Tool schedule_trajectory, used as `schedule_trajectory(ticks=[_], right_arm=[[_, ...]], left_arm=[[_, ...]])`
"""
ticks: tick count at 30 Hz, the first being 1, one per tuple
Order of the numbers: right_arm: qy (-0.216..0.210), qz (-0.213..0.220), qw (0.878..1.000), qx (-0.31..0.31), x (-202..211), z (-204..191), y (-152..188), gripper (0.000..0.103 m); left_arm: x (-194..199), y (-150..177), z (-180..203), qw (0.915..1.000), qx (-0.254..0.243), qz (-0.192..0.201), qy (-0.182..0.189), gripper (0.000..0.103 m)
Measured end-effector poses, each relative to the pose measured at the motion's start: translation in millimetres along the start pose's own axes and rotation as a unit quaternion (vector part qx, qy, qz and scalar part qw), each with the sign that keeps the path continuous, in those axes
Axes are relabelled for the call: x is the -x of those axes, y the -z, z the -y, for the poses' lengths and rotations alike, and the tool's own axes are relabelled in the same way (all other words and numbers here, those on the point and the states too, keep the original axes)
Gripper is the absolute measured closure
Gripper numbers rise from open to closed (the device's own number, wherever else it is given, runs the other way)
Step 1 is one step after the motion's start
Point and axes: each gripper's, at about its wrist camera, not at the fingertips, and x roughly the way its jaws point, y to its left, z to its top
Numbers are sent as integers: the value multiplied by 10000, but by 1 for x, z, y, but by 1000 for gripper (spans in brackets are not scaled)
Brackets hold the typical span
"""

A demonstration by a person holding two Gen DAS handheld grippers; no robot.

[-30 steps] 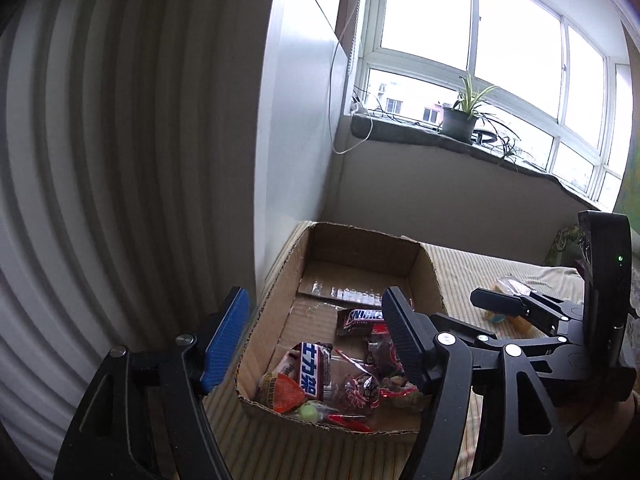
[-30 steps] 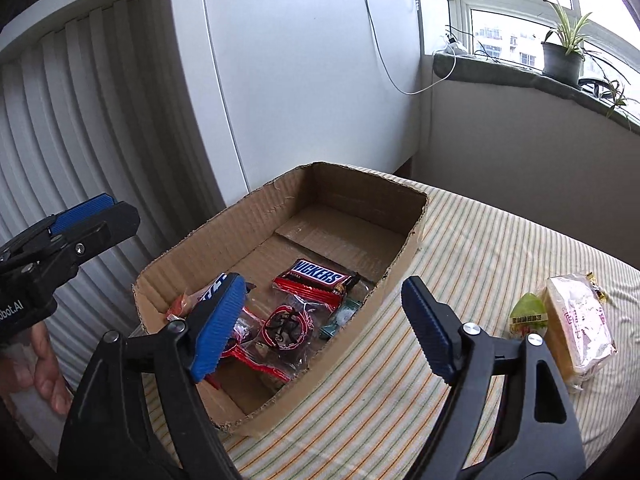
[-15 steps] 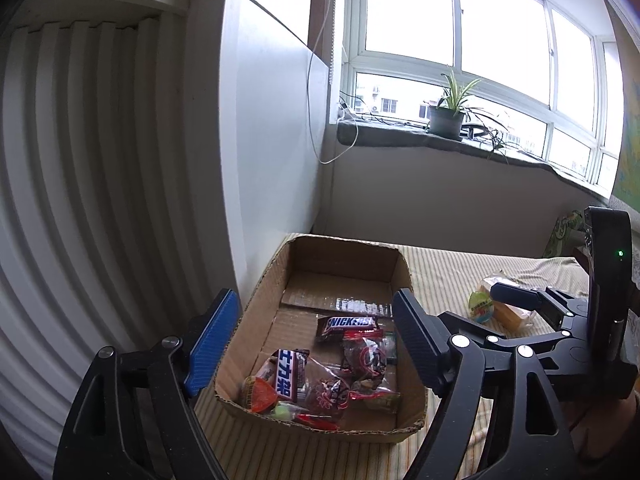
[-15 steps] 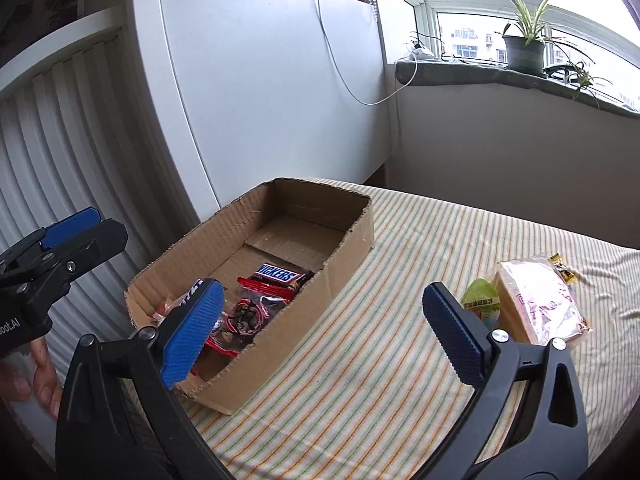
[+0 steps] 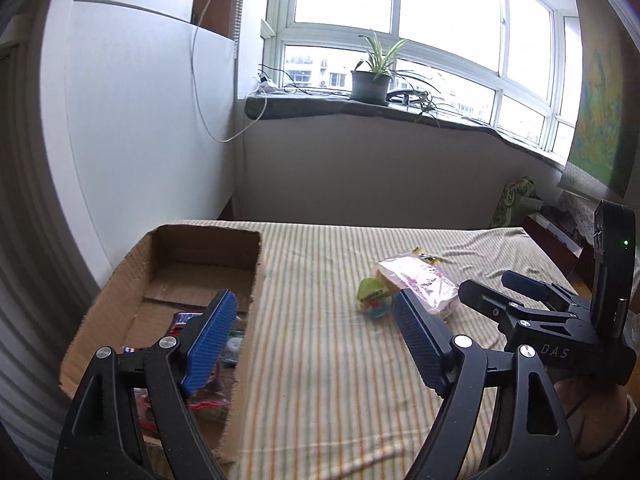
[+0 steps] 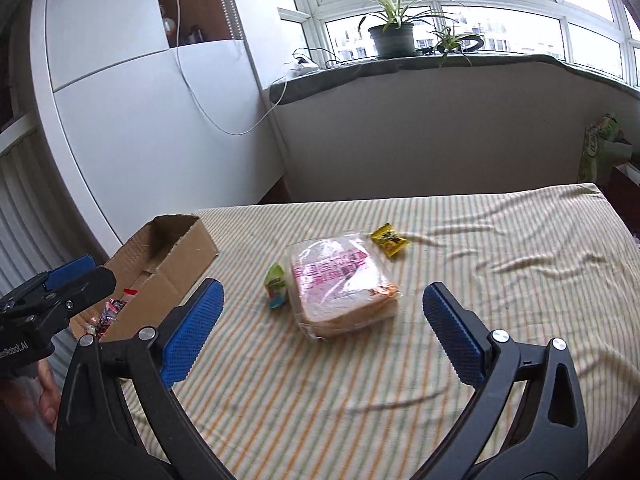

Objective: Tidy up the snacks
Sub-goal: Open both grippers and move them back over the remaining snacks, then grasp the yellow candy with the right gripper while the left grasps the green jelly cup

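Observation:
A cardboard box (image 5: 120, 280) sits at the left of the striped cloth and holds several wrapped snacks (image 5: 188, 320), a Snickers bar among them. Loose on the cloth lie a wrapped sandwich (image 6: 340, 284), a small green packet (image 6: 276, 284) to its left and a yellow candy (image 6: 388, 240) behind it. My right gripper (image 6: 324, 336) hovers just short of the sandwich, open wide, with nothing between its pads. My left gripper (image 5: 316, 340) is open and empty over the box's right wall. The same sandwich (image 5: 420, 284) and green packet (image 5: 372, 300) lie ahead of it to the right.
A white cabinet (image 6: 132, 120) and a ribbed panel stand left of the box (image 6: 172, 256). Behind the table is a low wall with a potted plant (image 5: 370, 80) on the sill. The cloth is wrinkled at the far right (image 6: 520, 256). A hand (image 6: 40, 392) holds the left gripper (image 6: 90, 274).
Both views have swung right, away from the box and toward the loose snacks on the cloth. Both pairs of jaws stand wider, the right one markedly. Nothing has been picked up.

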Motion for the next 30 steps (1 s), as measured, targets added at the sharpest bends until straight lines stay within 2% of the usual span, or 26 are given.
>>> schedule_trajectory(ticks=[5,10,14,18,25,30], right_arm=[[166,-31,9998,-60,7,38,-3,1],[181,-275,9991,281,-8,62,-15,1],[405,-748,9935,754,-40,81,-27,1],[407,-1322,9835,1162,-86,97,-39,1],[4,-1671,9718,1664,-144,85,-55,1],[-184,-1902,9595,2068,-169,65,-55,12]], left_arm=[[-25,4,34,9995,-99,-254,177,22],[-64,14,49,9981,4,-595,144,22],[-101,24,49,9945,207,-1027,-10,22],[-127,26,45,9919,321,-1220,-118,22],[-158,29,36,9849,592,-1624,-113,22],[-165,24,37,9848,525,-1650,-144,22]])
